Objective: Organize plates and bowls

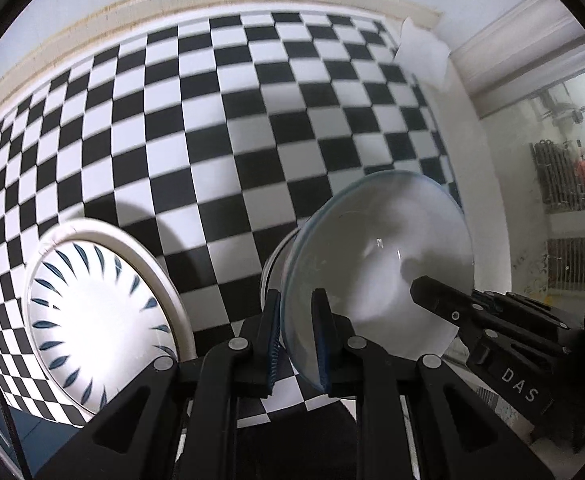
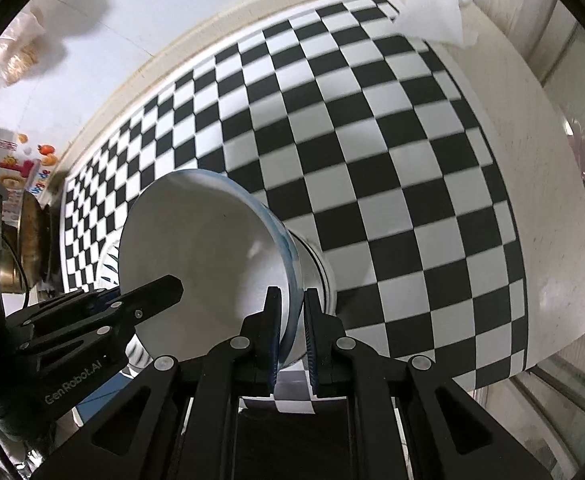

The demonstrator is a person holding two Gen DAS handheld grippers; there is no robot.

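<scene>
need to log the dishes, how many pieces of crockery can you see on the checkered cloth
2: a white bowl gripped at its rim by both grippers, and a leaf-patterned plate to its left. Others may be hidden behind the bowl.

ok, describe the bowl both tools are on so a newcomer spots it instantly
Start from the black-and-white checkered mat. Near its front edge, the plain white bowl is pinched at opposite rim sides by the left tool and right tool. The neighbouring plate has blue leaf strokes; this bowl has none inside.
</scene>
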